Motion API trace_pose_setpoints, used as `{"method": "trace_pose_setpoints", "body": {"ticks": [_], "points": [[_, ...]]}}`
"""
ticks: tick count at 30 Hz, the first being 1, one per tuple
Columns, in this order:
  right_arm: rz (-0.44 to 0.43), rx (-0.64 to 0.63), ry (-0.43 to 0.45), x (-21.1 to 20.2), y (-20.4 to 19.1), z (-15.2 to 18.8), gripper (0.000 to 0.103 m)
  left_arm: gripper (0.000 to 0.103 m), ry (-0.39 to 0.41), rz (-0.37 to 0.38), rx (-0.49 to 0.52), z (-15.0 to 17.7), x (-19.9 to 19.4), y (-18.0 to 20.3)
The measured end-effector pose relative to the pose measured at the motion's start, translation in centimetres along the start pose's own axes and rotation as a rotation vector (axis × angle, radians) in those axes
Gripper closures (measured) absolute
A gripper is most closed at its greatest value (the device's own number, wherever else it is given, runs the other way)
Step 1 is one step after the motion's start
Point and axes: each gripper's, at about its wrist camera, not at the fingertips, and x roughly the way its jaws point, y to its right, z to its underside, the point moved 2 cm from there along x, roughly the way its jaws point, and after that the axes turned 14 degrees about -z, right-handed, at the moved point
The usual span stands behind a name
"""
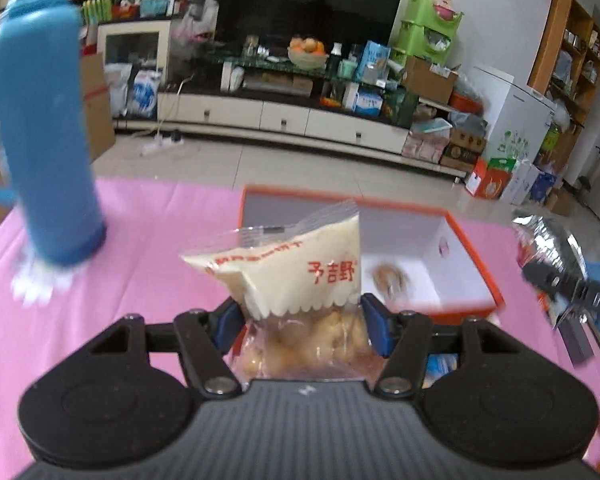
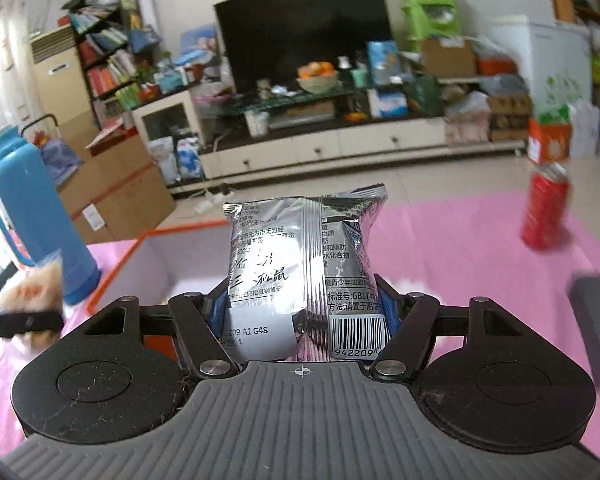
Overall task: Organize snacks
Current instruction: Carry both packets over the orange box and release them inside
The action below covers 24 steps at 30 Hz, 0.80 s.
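My left gripper (image 1: 302, 320) is shut on a clear and cream snack bag (image 1: 296, 276) with red print, held above the near edge of an orange box (image 1: 472, 232) with a white inside. A small round snack (image 1: 388, 278) lies in the box. My right gripper (image 2: 300, 312) is shut on a silver foil snack packet (image 2: 300, 256) and holds it upright over the box's grey wall (image 2: 160, 256). The right gripper with its silver packet also shows in the left wrist view (image 1: 556, 248), at the right edge. The left gripper's bag shows at the left edge of the right wrist view (image 2: 32, 284).
A pink cloth (image 1: 152, 240) covers the table. A tall blue thermos (image 1: 44, 128) stands at the left. A red can (image 2: 546, 210) stands at the far right of the table. A grey block (image 2: 592, 312) lies at the right edge. A TV stand lies beyond.
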Motion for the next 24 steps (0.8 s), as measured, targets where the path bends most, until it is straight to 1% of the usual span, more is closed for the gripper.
{"method": "trace_pose_setpoints", "body": {"ticks": [4, 8, 9, 10, 12, 14, 15, 16, 18, 20, 21, 23, 24], "points": [[-0.01, -0.058, -0.04, 5.9, -0.7, -2.3, 0.061, 0.042, 0.01, 0.008, 0.024, -3.4, 4.6, 2.3], [-0.032, -0.091, -0.09, 11.4, -1.3, -2.5, 0.06, 0.04, -0.011, 0.013, 0.056, -4.3, 8.7, 4.3], [-0.041, -0.094, -0.104, 12.6, -1.4, -2.3, 0.058, 0.035, -0.018, 0.016, 0.06, -4.2, 9.7, 4.6], [-0.043, -0.095, -0.113, 13.5, -1.4, -2.0, 0.054, 0.027, -0.028, 0.017, 0.059, -3.9, 10.4, 4.8], [-0.04, -0.092, -0.128, 14.7, -1.3, -1.4, 0.046, 0.027, -0.046, 0.015, 0.056, -3.5, 11.0, 4.7], [-0.042, -0.084, -0.122, 14.6, -1.2, -1.0, 0.043, 0.026, -0.039, 0.019, 0.054, -2.9, 10.5, 4.3], [-0.048, -0.079, -0.114, 14.2, -1.3, -1.0, 0.036, 0.026, -0.031, 0.012, 0.057, -2.6, 10.0, 3.9], [-0.049, -0.077, -0.101, 13.5, -1.4, -0.9, 0.031, 0.025, -0.022, 0.005, 0.06, -2.1, 9.1, 3.3], [-0.04, -0.078, -0.085, 12.0, -1.8, -0.7, 0.031, 0.025, -0.009, 0.007, 0.056, -1.4, 7.2, 2.5], [-0.047, -0.062, -0.069, 10.1, -2.1, -0.6, 0.027, 0.023, -0.003, 0.017, 0.045, -0.7, 5.3, 1.8], [-0.053, -0.05, -0.062, 9.0, -2.4, -0.4, 0.024, 0.022, -0.001, 0.016, 0.042, -0.2, 4.2, 1.5], [-0.05, -0.04, -0.045, 6.5, -2.8, 0.1, 0.024, 0.017, 0.013, 0.002, 0.047, 0.9, 2.0, 0.9], [-0.046, -0.039, -0.041, 5.3, -3.2, 0.4, 0.022, 0.01, 0.022, -0.01, 0.053, 1.5, 1.1, 0.8]]}}
